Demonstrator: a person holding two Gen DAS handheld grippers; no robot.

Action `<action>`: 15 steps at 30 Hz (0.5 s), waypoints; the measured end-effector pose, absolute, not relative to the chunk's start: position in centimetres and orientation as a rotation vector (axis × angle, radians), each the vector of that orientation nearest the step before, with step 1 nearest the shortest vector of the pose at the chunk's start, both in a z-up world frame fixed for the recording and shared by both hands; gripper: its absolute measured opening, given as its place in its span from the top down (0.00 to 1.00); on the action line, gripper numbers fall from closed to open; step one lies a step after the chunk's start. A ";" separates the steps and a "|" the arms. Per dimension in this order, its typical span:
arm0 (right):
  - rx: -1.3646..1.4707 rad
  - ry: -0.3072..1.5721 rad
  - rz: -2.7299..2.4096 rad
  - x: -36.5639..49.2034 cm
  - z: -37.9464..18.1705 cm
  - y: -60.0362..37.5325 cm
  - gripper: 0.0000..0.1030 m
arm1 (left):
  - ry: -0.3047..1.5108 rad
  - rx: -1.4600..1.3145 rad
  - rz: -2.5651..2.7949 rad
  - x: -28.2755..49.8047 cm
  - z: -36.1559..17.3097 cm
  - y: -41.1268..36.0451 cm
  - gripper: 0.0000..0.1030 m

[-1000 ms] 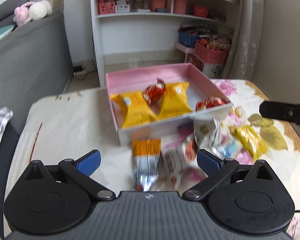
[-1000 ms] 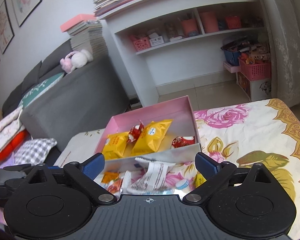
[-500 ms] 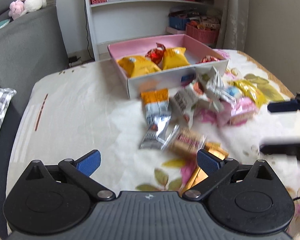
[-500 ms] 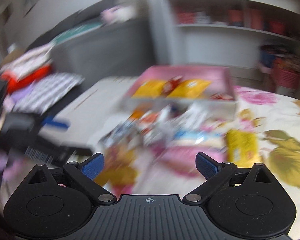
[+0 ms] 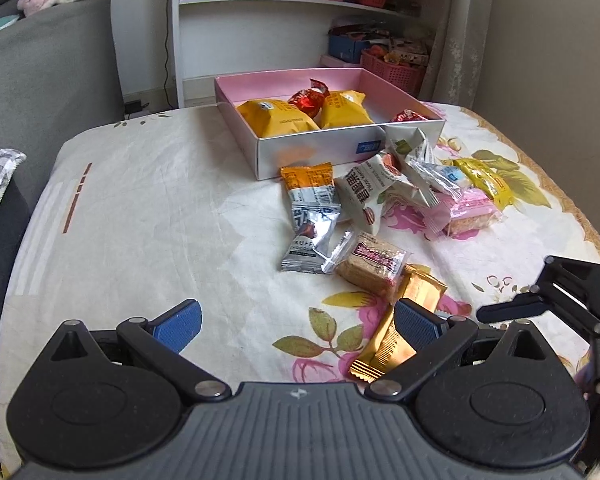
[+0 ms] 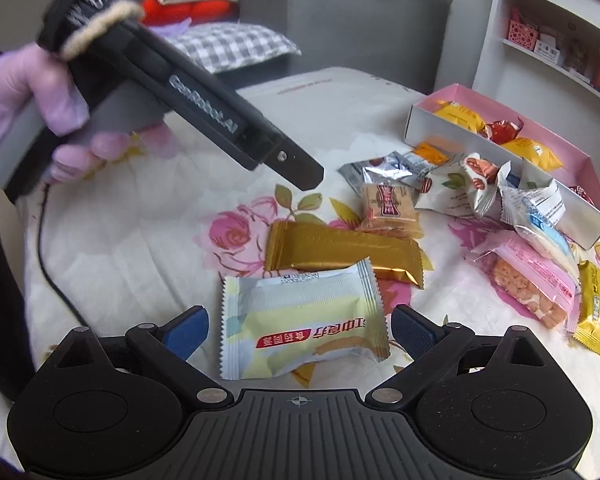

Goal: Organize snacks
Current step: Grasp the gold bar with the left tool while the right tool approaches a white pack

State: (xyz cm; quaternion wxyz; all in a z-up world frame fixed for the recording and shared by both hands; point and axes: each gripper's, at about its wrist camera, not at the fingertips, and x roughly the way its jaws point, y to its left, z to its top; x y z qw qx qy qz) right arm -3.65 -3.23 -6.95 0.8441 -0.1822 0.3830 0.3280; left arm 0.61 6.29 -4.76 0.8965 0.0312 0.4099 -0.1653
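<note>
A pink box (image 5: 300, 148) stands at the far side of the table and holds two yellow packets (image 5: 277, 118) and red-wrapped sweets (image 5: 308, 98). Loose snacks lie in front of it: a silver and orange packet (image 5: 312, 216), a cracker pack (image 5: 374, 266), a gold bar (image 5: 400, 332), a pink bar (image 5: 466, 212). My left gripper (image 5: 297, 322) is open and empty above the cloth. My right gripper (image 6: 300, 330) is open, its fingers on either side of a pale green and yellow packet (image 6: 304, 320) lying on the table. The gold bar (image 6: 340, 250) lies just beyond that packet.
A floral cloth (image 5: 139, 216) covers the table. A grey sofa (image 5: 39, 68) is at the left and a white shelf unit (image 5: 283, 20) behind. The left gripper's body and the gloved hand (image 6: 31, 92) fill the right wrist view's upper left. A black cable (image 6: 47, 256) hangs there.
Both grippers have pulled back from the box toward the near side of the table. The right gripper has swung left and come down around the pale green packet.
</note>
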 end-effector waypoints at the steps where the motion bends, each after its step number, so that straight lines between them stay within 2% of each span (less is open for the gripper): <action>1: -0.385 0.809 0.683 -3.4 -7.0 -3.4 0.04 | 0.850 0.070 -0.347 0.6 -4.8 6.2 0.00; 9: -0.374 0.819 0.560 -1.3 -6.7 -7.5 0.04 | 0.864 0.093 -0.401 0.2 -5.5 5.1 0.01; 15: -0.378 0.840 0.465 -0.2 -5.9 -11.1 0.03 | 0.899 0.114 -0.477 -0.2 -6.3 3.6 0.11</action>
